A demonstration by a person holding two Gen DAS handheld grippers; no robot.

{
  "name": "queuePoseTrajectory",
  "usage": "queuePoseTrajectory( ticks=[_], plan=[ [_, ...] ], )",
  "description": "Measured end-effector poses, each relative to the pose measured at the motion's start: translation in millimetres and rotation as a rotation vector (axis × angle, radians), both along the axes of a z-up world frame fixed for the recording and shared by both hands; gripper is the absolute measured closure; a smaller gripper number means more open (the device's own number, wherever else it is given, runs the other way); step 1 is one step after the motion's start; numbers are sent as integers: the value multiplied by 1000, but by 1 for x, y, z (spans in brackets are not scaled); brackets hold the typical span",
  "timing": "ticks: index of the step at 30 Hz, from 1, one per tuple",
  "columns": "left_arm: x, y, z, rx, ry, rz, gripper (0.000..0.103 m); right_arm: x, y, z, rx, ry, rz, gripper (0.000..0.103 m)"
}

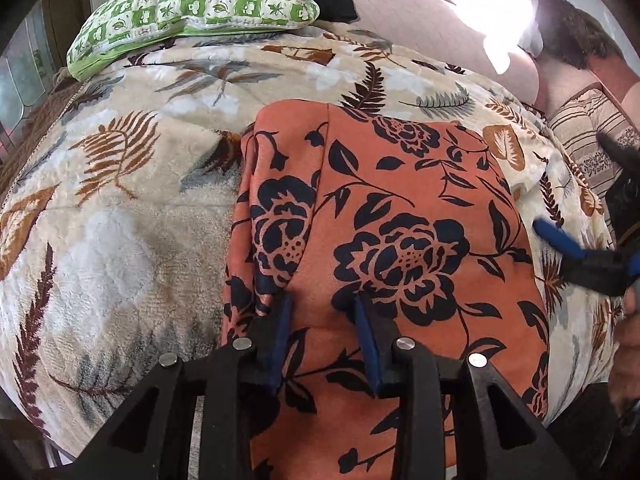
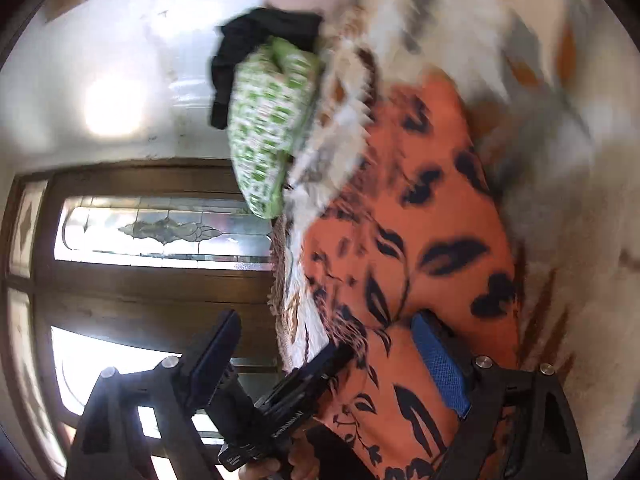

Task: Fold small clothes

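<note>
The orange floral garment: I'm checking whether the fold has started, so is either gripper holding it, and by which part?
Neither holds the orange floral garment. The left gripper stands open over its near part; the right gripper is open at its side edge.

bed: leaf-print blanket [image 1: 120, 184] | green checked pillow [image 1: 192, 8] | wooden door [image 2: 132, 292], leaded glass | bright light

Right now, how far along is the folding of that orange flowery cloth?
Partly done: the orange floral garment lies on the blanket with one side flap already folded over. Neither gripper holds it; the left gripper hovers open above it. Further folds remain.
</note>
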State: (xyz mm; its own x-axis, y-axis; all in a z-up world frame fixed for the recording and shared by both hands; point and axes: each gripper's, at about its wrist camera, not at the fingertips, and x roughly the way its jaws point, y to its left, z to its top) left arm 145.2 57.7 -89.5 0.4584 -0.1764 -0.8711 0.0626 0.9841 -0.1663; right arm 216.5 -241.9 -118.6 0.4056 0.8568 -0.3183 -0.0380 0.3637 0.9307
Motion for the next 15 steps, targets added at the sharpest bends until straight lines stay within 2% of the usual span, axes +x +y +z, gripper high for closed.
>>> queuePoseTrajectory(
  ticks=[2,5,6,7,8,9,11,13,15],
  plan=[
    [0,1,-1,-10,-1,1,69,15,-2,1,39,11,-8,13],
    [1,3,-1,-26,3,3,69,52,20,-38,-32,135,77,14],
    [0,3,-1,-29,4,5,69,56,20,-46,-5,151,59,14],
    [0,4,0,-38,3,4,69,58,19,-41,23,153,40,14],
    [0,5,-1,-42,4,2,69,53,15,-31,32,126,39,14],
    [0,5,-1,-46,3,-2,69,43,9,-17,8,73,37,14],
    [0,6,-1,-54,1,-2,69,19,-4,-5,-73,25,46,14],
    [0,6,-1,-56,-2,-3,69,-11,-18,-7,-143,49,50,14],
    [-1,6,-1,-58,-6,-3,69,-37,-26,-23,-141,107,60,13]
  ],
)
